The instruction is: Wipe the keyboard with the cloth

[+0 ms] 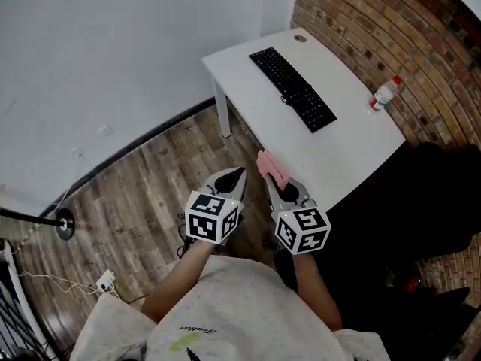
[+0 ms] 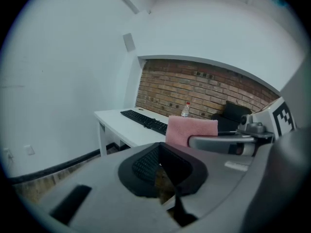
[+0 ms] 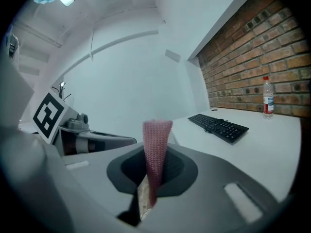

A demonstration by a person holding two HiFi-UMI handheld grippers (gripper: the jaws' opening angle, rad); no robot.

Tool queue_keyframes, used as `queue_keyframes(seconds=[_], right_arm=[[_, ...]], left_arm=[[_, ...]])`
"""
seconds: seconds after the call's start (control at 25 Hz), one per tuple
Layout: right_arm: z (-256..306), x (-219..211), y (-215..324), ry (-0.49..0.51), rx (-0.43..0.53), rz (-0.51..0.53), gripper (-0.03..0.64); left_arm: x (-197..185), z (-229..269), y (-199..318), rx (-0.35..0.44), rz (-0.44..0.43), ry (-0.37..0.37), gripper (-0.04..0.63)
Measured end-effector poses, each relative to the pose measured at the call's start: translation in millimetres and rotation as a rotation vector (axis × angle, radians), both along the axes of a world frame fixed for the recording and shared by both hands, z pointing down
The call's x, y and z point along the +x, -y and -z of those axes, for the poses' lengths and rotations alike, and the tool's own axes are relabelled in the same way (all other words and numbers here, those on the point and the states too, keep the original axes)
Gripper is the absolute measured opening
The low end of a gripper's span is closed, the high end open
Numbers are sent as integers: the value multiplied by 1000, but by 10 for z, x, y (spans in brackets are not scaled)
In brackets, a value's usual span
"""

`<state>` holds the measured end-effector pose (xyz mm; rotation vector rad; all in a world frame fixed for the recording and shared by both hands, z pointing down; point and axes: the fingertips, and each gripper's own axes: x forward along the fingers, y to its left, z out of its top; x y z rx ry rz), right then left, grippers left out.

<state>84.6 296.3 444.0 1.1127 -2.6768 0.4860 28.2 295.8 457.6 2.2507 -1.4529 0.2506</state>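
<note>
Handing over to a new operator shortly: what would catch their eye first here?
The pink cloth stands out, pinched in the right gripper near the front edge of the white table. Beyond it, the black keyboard lies on that table, with a small bottle by the brick wall.

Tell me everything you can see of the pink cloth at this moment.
The cloth is pink with a knitted, nubbly weave and looks soft. It is folded into a flat pad. The right gripper is shut on its lower part, so it stands upright and edge-on in that gripper's view, with its upper part sticking out past the jaw tips. It is held in the air near the white table, well short of the keyboard. Only the jaws touch it.
</note>
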Motion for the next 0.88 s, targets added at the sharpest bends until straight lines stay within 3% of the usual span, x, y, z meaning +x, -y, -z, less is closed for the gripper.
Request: queue_keyframes(seconds=[0.44,0.88], right_arm=[[-54,-883,1020,-36,-37,-117,25],[-71,-1511,1795,-55,-52,-265,25]], left_arm=[[-918,-72,1131,-23,-109,-42,-3],[-1468,-91,2014,-30,-269,-82,-3]])
